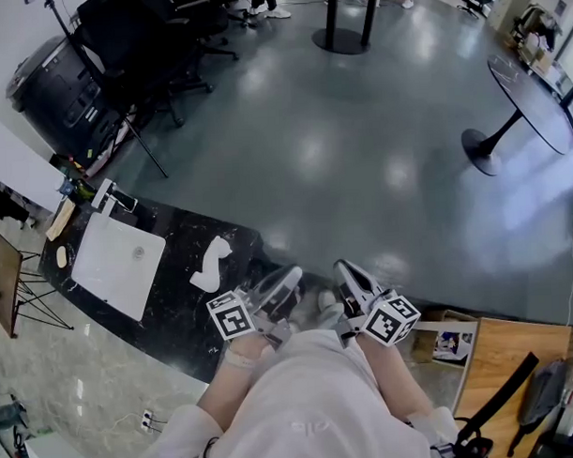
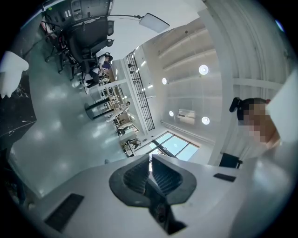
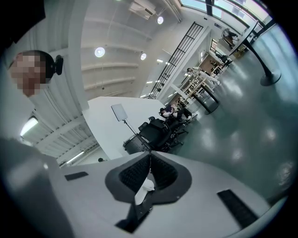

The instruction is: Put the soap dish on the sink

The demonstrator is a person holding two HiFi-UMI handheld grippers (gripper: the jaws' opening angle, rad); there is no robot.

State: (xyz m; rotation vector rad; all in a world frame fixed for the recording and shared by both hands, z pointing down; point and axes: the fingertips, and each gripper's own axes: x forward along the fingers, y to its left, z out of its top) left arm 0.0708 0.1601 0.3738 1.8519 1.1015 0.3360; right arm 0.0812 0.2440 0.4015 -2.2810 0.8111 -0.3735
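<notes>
In the head view the white, wavy-edged soap dish [image 1: 213, 263] lies on the black marble counter [image 1: 176, 302], to the right of the white sink [image 1: 91, 277]. Both grippers are held close to my body, past the counter's right end. My left gripper [image 1: 281, 285] is nearest the dish and a little right of it, with its jaws together and nothing in them. The left gripper view [image 2: 150, 158] points out into the room, with the soap dish [image 2: 11, 72] at its far left edge. My right gripper [image 1: 352, 279] [image 3: 150, 155] is shut and empty.
A faucet [image 1: 112, 197] stands at the sink's far side, with small items beside it. Office chairs [image 1: 149, 40] and a black bin [image 1: 52, 91] stand beyond the counter. A round table [image 1: 535, 93] is at the right, and a wooden shelf [image 1: 497, 357] by my feet.
</notes>
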